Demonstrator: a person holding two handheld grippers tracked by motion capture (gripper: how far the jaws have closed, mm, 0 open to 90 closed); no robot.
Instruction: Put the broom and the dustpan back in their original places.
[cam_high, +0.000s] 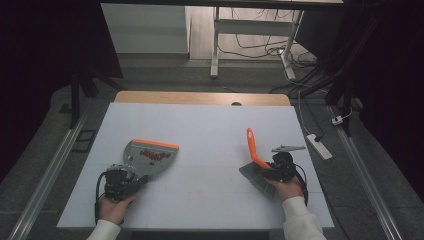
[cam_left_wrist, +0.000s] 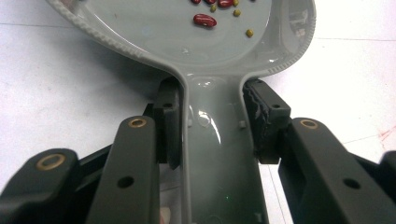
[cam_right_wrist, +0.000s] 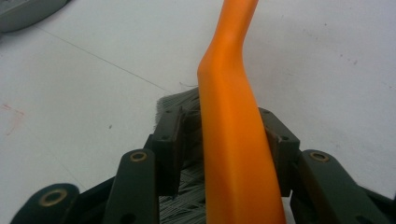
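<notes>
Left gripper (cam_left_wrist: 212, 126): jaws pinching handle of grey plastic dustpan (cam_high: 148, 156) holding red beans (cam_high: 155, 155).
Right gripper (cam_right_wrist: 224, 135): jaws spread, orange-handled grey-bristled brush (cam_right_wrist: 229, 140) between them.

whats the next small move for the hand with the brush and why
Probably lift the right gripper up and back off the brush. In its own view there is a gap between the left pad and the orange handle, so the grip looks released, and the brush lies on the table. The left gripper clamps the dustpan handle, with the beans already in the pan.
</notes>
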